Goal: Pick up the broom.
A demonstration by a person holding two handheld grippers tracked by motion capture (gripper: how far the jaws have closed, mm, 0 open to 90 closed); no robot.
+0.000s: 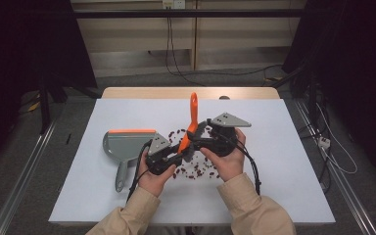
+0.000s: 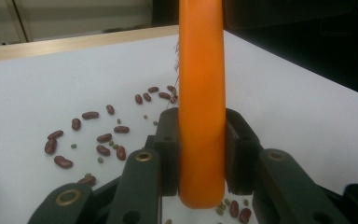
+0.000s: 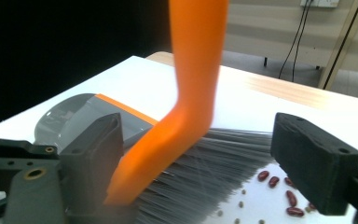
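Standing nearly upright at the middle of the white table [image 1: 284, 161], the orange brush [image 1: 193, 117] is the thing we have in hand: its handle rises above both our grippers and its grey bristles [image 3: 214, 163] fan out low over the tabletop. Our left gripper [image 1: 169, 159] is clamped on the lower part of that handle; in the left gripper view the two black jaws press against the orange shaft from either side, with its rounded end poking out just below them. Our right gripper [image 1: 203, 142] sits just beside the brush on the other side, and its jaws stand wide apart; in the right gripper view the handle and bristles lie between them, the handle close by one jaw, though we cannot tell whether it touches, and the far jaw is clear of the brush. Around and under the brush we see red kidney beans [image 2: 98, 140] scattered on the white surface, with small green beans [image 2: 114, 144] mixed among them. Just beside our left hand [image 1: 152, 178] lies a grey dustpan [image 1: 125, 147] with an orange strip along its front edge, flat on the table, its handle pointing toward us. Beyond the white surface a strip of bare wooden tabletop [image 1: 191, 92] shows at the far edge.
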